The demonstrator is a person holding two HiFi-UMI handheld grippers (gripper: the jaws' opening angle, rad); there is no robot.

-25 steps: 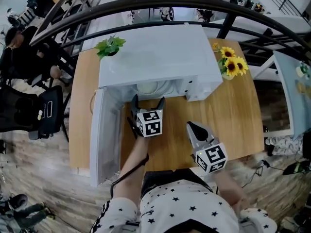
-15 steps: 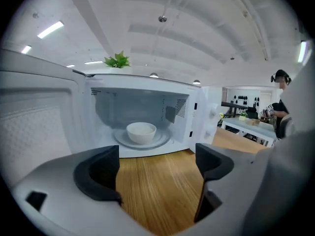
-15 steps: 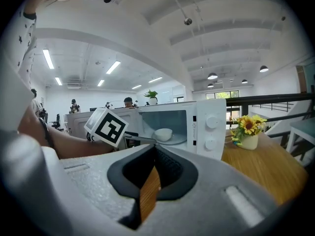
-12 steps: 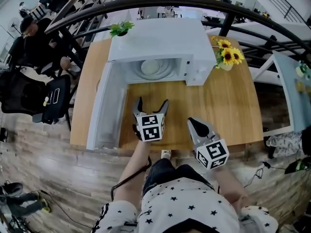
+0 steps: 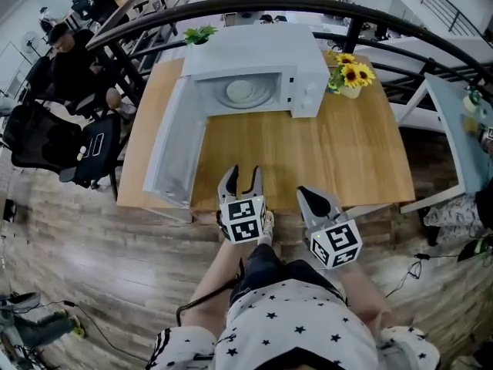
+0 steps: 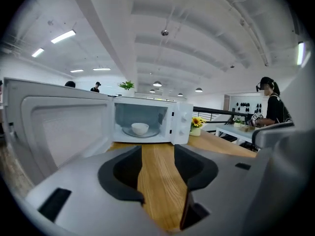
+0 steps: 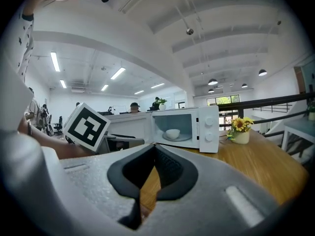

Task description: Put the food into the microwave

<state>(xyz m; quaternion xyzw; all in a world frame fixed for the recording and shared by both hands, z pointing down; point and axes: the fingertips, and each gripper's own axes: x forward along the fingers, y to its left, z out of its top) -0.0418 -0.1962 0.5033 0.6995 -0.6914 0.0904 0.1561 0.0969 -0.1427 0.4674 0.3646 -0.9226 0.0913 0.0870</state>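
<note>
Hanging by the near edge of the table (image 5: pixel 362 160) are two claws. The left gripper (image 5: pixel 239 174) is closing its jaws, with only wood showing between them. The right gripper (image 5: pixel 314 195) has its jaws pressed together and holds nothing. Farther back stands one microwave (image 5: pixel 262 48) with its door (image 5: pixel 173 149) wide open. One white bowl (image 6: pixel 140 128) sits inside. Past it are one pot of sunflowers (image 5: pixel 348 75) and one green plant (image 5: pixel 200 33). Only the gripper views show the bowl's side.
</note>
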